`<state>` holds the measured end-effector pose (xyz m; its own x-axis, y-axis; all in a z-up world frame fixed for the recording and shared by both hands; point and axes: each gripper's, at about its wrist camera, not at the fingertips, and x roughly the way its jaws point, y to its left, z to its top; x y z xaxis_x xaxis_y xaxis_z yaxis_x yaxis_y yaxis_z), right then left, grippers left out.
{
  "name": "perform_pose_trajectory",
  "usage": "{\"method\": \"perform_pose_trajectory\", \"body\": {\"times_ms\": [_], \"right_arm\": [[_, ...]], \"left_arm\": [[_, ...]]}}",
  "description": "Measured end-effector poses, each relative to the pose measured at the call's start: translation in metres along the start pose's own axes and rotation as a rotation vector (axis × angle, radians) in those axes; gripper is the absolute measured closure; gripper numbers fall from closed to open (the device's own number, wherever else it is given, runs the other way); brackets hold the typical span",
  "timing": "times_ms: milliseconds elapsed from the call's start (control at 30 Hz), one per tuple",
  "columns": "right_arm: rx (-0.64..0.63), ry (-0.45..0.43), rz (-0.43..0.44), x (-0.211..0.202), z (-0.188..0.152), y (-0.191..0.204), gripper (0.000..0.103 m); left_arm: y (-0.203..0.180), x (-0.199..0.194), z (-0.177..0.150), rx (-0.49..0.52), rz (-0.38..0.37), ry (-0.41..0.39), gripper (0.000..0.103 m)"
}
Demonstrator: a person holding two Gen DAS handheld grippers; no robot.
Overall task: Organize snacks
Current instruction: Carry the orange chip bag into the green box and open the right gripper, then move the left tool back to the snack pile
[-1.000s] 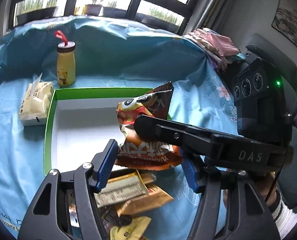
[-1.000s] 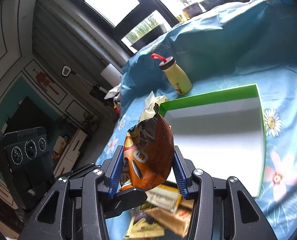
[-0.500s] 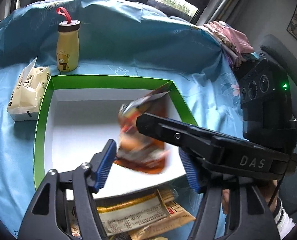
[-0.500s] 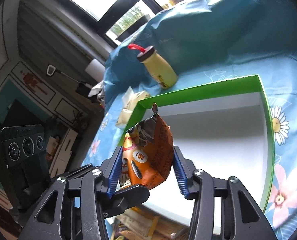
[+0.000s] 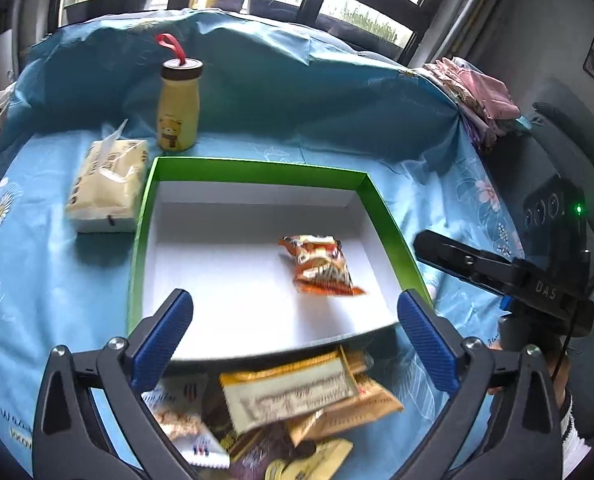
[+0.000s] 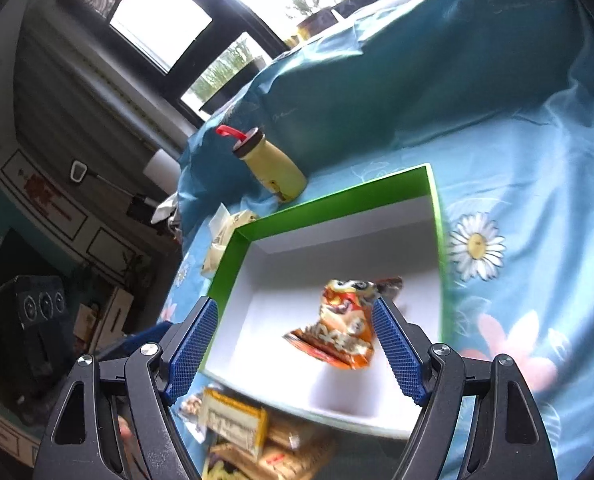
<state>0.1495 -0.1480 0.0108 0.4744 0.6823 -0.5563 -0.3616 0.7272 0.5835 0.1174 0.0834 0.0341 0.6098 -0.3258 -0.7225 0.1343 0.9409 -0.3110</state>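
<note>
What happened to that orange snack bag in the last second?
The right gripper opened and let go of the orange snack bag, which now lies inside the green box. The left gripper stayed open; the bottle and tissue pack didn't move.

The snack bag [image 5: 321, 266] looks like glossy, crinkled foil. The box [image 5: 253, 167] seems matt card, green outside, white within. The tablecloth [image 5: 53, 280] is smooth printed cloth. The gripper pads [image 6: 395, 354] are ribbed blue rubber on matt black plastic.
</note>
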Motion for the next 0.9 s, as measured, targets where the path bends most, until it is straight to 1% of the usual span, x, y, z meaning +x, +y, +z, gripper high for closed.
{"method": "perform_pose_trajectory", "body": {"times_ms": [133,267,367,467,600,800,900], "right_arm": [[-0.012,-0.008,0.016,-0.020,-0.012,0.002,0.022],[-0.022,-0.016,0.033,-0.038,-0.027,0.007,0.022],[-0.029,-0.006,0.047,-0.048,-0.039,0.011,0.022],[-0.034,0.009,0.051,-0.053,-0.050,0.015,0.022],[-0.042,0.032,0.062,-0.058,-0.066,0.019,0.022],[-0.075,0.078,0.089,-0.060,-0.090,0.031,0.022],[-0.113,0.102,0.080,-0.059,-0.102,0.038,0.022]], "left_arm": [[0.004,-0.019,-0.012,-0.023,-0.011,-0.012,0.001],[0.006,-0.038,-0.025,-0.048,-0.004,-0.033,0.001],[0.008,-0.051,-0.036,-0.059,0.006,-0.041,0.001],[0.011,-0.063,-0.048,-0.069,0.010,-0.042,0.000],[0.015,-0.074,-0.068,-0.111,0.002,-0.032,0.000],[0.025,-0.082,-0.095,-0.153,0.011,-0.015,0.001],[0.029,-0.082,-0.108,-0.159,0.013,0.006,0.001]]}}
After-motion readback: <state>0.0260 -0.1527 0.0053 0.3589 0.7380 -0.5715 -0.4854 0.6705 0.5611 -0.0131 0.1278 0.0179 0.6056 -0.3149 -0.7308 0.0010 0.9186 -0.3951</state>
